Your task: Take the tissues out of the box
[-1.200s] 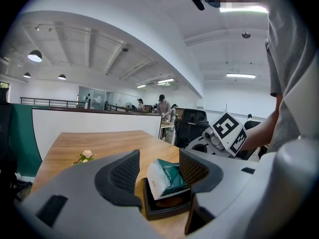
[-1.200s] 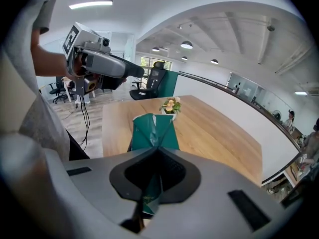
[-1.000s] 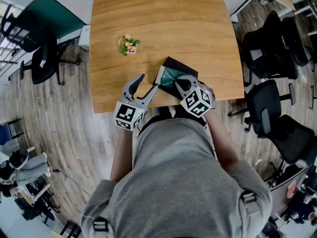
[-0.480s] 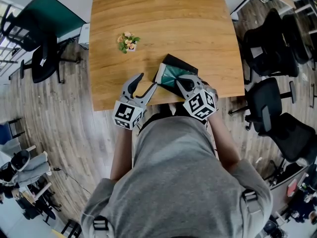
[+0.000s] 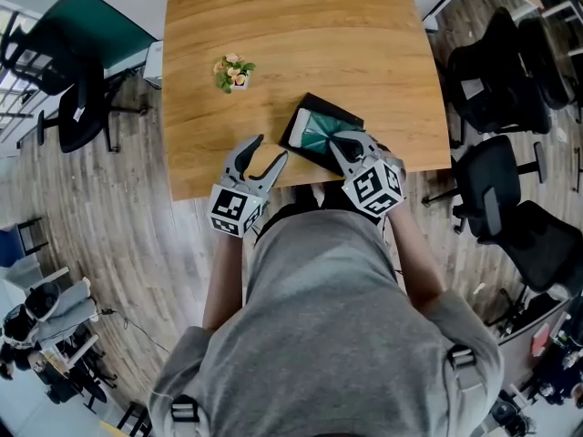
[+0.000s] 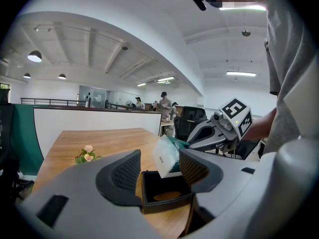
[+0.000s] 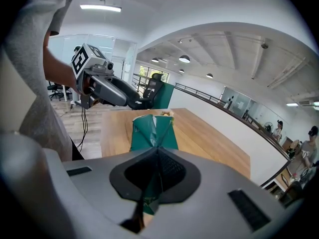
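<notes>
A black tissue box [image 5: 311,109] lies on the wooden table [image 5: 291,35] near its front edge. A green tissue pack [image 5: 317,136] sticks up out of it. My right gripper [image 5: 342,144] is shut on the pack's top fold [image 7: 152,131], which runs between the closed pads. My left gripper [image 5: 265,155] stands open just left of the box. In the left gripper view the box's near end [image 6: 164,195] shows between the open jaws, untouched, with the pack's pale end [image 6: 166,156] rising above it.
A small pot of flowers [image 5: 233,73] stands on the table, left of the box. Black office chairs [image 5: 496,80] crowd the floor to the right, and another chair [image 5: 77,98] stands at the left. The person's grey-clad body fills the lower head view.
My right gripper has drifted a little to the right with the pack in it, and the box has shifted slightly up the table. The left gripper has hardly moved.
</notes>
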Action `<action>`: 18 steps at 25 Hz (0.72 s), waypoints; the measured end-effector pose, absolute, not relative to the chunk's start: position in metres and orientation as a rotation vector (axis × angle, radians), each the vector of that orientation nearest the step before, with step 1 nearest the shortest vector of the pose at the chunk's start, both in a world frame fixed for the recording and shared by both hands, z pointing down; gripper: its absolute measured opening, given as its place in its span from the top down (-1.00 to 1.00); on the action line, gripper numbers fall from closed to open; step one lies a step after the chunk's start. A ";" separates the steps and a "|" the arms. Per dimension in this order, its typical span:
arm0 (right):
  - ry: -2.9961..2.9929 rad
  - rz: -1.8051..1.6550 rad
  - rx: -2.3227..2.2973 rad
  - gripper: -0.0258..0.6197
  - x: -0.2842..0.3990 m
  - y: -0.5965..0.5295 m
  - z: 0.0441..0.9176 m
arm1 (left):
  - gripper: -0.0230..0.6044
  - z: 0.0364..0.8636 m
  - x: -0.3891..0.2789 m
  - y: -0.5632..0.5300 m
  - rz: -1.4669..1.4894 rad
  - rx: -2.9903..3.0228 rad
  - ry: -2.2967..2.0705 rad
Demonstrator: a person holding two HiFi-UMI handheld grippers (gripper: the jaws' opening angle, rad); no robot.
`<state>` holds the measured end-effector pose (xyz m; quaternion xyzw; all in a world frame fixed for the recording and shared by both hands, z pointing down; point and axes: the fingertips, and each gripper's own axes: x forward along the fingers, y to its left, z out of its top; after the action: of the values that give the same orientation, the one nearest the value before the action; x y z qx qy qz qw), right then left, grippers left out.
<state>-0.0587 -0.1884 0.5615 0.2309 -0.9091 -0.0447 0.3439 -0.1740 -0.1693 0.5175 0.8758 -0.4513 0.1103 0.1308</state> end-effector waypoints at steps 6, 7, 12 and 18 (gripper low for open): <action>-2.362 -0.118 0.605 0.90 -0.058 -0.186 0.562 | 0.11 0.514 -0.172 -0.167 0.324 2.557 -1.307; -2.359 -0.120 0.604 0.90 -0.058 -0.186 0.563 | 0.11 0.513 -0.172 -0.166 0.324 2.560 -1.307; -2.358 -0.120 0.613 0.90 -0.058 -0.184 0.563 | 0.11 0.512 -0.173 -0.163 0.326 2.560 -1.309; -2.357 -0.110 0.629 0.90 -0.057 -0.184 0.563 | 0.11 0.513 -0.175 -0.161 0.328 2.556 -1.309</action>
<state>-0.0570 -0.1842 0.5625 0.2420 -0.9067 -0.0423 0.3429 -0.1748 -0.1606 0.5131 0.8774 -0.4494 0.1127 0.1250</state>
